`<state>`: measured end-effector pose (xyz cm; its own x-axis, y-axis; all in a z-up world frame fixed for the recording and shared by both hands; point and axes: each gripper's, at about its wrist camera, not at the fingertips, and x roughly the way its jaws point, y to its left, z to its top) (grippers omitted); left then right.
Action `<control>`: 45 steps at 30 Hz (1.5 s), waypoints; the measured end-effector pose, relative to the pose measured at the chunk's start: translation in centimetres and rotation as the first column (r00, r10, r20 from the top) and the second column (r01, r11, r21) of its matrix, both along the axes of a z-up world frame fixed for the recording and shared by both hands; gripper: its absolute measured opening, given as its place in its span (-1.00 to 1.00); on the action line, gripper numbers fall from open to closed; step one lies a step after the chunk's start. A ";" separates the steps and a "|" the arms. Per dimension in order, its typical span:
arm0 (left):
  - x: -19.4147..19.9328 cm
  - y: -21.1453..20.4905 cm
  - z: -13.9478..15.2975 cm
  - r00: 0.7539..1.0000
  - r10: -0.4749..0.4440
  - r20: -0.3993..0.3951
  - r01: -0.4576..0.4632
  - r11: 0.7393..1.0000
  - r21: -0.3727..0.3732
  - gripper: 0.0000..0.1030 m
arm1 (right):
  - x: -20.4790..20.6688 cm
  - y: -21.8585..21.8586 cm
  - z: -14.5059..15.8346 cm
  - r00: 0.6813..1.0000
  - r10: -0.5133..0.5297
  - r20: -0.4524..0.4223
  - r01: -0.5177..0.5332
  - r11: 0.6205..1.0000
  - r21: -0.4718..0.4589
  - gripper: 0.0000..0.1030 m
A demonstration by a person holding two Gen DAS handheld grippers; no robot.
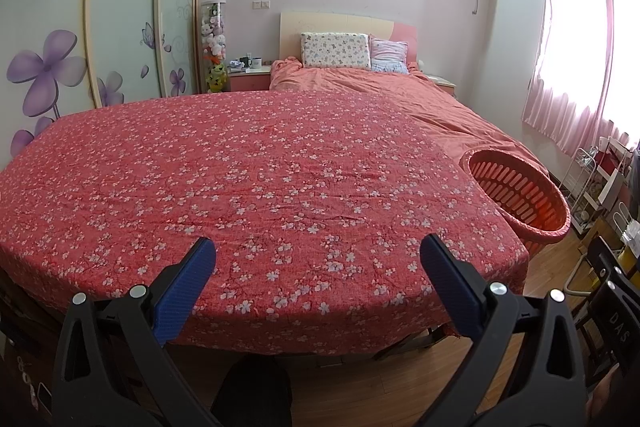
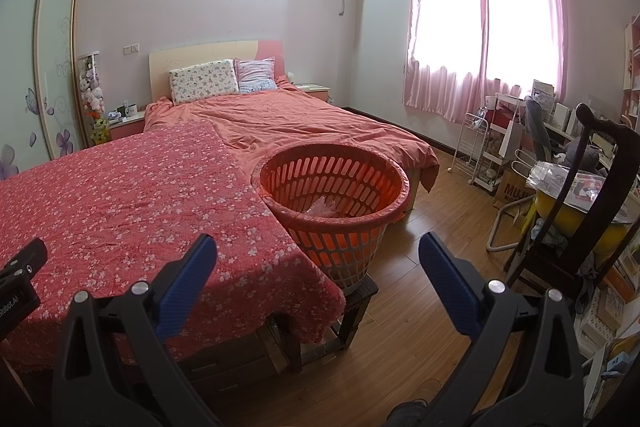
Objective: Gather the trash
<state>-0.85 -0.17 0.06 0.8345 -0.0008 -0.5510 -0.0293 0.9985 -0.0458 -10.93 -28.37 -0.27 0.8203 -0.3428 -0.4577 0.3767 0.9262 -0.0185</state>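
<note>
Nearby, both the left gripper (image 1: 318, 259) and right gripper (image 2: 318, 259) gape empty; right of an orange basket (image 2: 332, 211), a far box (image 2: 512, 193) reads "MUJ".

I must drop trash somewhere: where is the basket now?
The basket stands on a dark stool, right of the floral cloth, centre of the right wrist view.

A pale-walled bedroom: wooden plank floor (image 2: 420, 307), salmon-quilted bed (image 2: 288, 131) under a cream headboard (image 2: 200, 53), pink curtains (image 2: 480, 19) glowing with daylight, and a flower-printed sliding wardrobe (image 1: 100, 27) along the left.
</note>
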 end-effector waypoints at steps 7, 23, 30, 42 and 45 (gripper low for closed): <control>0.0 0.0 0.0 1.000 0.000 0.000 0.000 1.000 0.000 0.96 | 0.0 0.0 0.0 1.000 -0.001 0.000 0.001 1.000 0.000 0.92; 0.0 0.1 0.0 1.000 -0.008 -0.006 0.008 1.000 0.015 0.96 | 0.0 -0.1 0.1 1.000 0.000 0.000 0.000 1.000 0.000 0.92; 0.1 0.1 0.0 1.000 -0.007 -0.008 0.007 1.000 0.020 0.96 | 0.0 -0.1 0.1 1.000 0.000 0.000 0.000 1.000 0.001 0.92; 0.1 0.1 0.0 1.000 -0.008 -0.008 0.008 1.000 0.023 0.96 | 0.0 0.0 0.1 1.000 0.000 0.000 0.000 1.000 0.002 0.92; 0.1 0.2 0.0 1.000 -0.008 -0.009 0.008 1.000 0.023 0.96 | 0.0 0.0 0.1 1.000 0.002 0.000 -0.002 1.000 0.001 0.92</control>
<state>-0.70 0.08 0.10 0.8297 0.0057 -0.5581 -0.0219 0.9995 -0.0225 -10.94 -28.40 -0.21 0.8211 -0.3408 -0.4578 0.3750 0.9269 -0.0174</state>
